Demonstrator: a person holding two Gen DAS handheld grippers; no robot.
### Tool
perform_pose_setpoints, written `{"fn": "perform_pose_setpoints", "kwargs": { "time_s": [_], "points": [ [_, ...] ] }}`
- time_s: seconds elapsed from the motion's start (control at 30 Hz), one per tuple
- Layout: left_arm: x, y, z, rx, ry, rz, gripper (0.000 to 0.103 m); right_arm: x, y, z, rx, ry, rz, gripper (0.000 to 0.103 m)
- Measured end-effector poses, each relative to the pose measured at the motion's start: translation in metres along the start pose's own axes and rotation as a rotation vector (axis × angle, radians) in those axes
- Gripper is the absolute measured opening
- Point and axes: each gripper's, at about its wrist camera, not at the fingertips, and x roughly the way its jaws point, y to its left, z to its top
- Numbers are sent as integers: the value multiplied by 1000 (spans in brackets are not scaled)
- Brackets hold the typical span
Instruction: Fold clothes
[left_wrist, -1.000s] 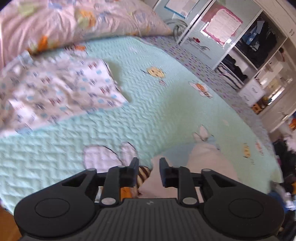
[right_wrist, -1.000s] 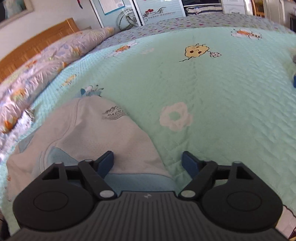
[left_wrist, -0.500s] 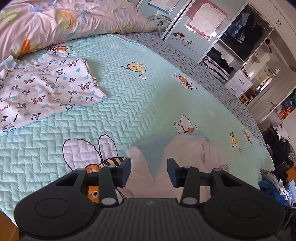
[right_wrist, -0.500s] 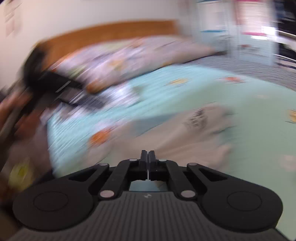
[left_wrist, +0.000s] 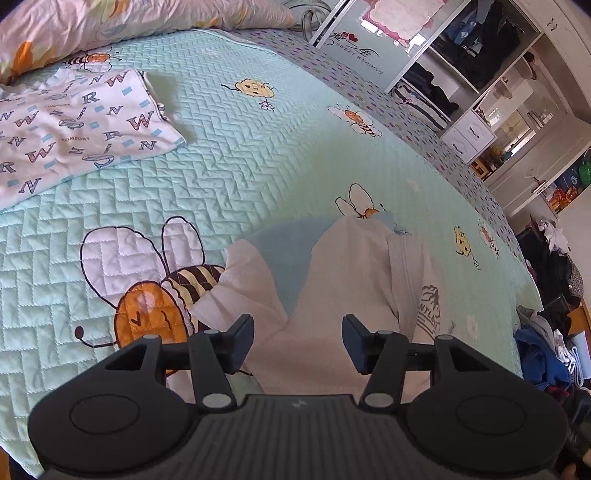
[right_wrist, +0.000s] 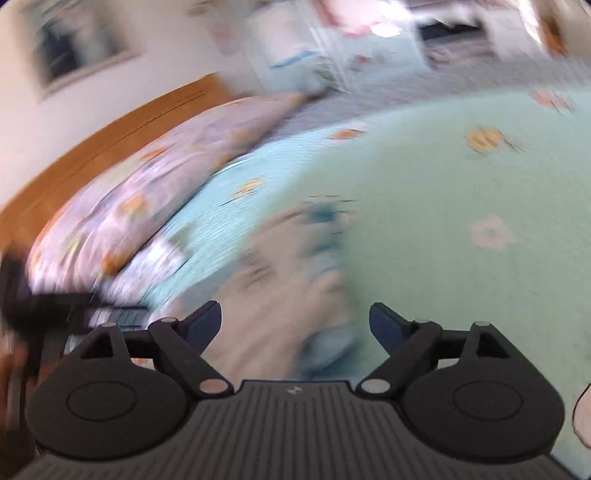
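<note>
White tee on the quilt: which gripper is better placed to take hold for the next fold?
Left, probably. The left gripper is open with the white tee right between its fingers, sharp in view. The right gripper is open too, but its view is motion-blurred.

The left gripper (left_wrist: 297, 341) points down toward the near part of the scene. Its jaws have just been opening and nothing is pressed between the pads. The right gripper (right_wrist: 295, 326) has its jaws wide apart after just opening, and they grip nothing; its view is blurred.
</note>
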Motion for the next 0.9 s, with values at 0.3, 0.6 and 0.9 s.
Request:
{"fn": "perform_pose_setpoints", "kwargs": {
  "time_s": [0.3, 0.6, 0.9],
  "points": [
    [3, 3, 1, -18, 8, 18, 64, 83, -46, 11, 420, 202, 67, 52],
    [8, -4, -5, -9, 35, 17, 71, 63, -32, 17, 513, 20, 243, 14],
    [5, -13, -11, 11, 38, 10, 71, -49, -92, 59, 654, -345, 362, 13]
  ]
}}
